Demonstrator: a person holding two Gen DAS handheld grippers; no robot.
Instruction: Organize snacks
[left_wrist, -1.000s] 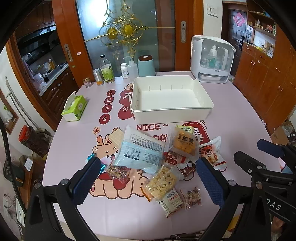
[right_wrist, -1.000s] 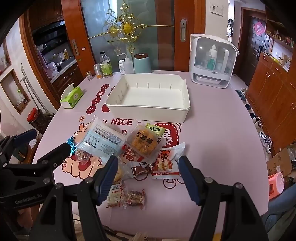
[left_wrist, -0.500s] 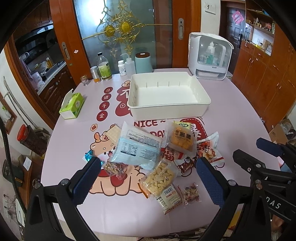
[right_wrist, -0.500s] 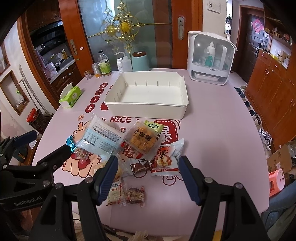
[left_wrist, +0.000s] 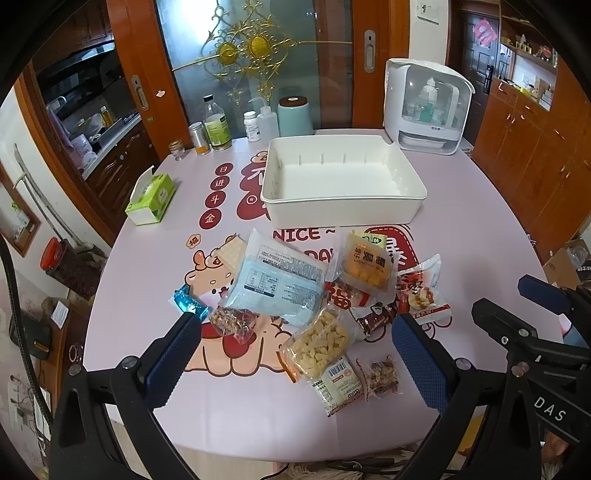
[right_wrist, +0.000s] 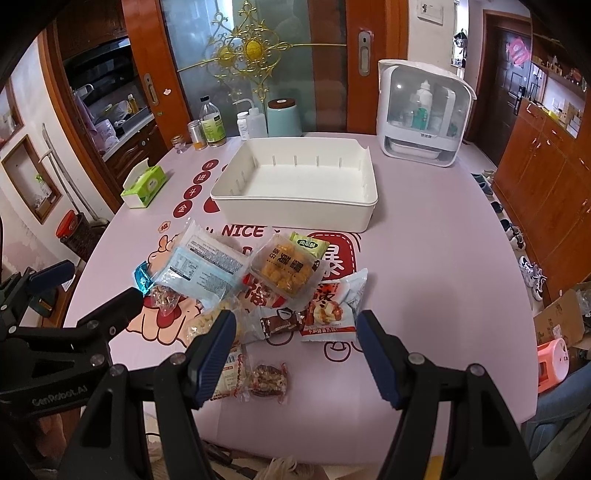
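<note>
Several snack packets lie in a heap on the pink table: a big pale blue packet, an orange pastry pack, a yellow puff bag, a red and white packet, a brown bar and a small nut packet. An empty white bin stands behind them. My left gripper is open and empty, held above the near side of the heap. My right gripper is open and empty, also above the near side.
A green tissue box sits at the left. Bottles and jars and a teal canister stand at the back edge. A white sterilizer cabinet stands at the back right. The table's front edge is close below.
Both grippers have drawn back and risen slightly, so the table looks a little farther off. No packet has moved, and both grippers stay open.
</note>
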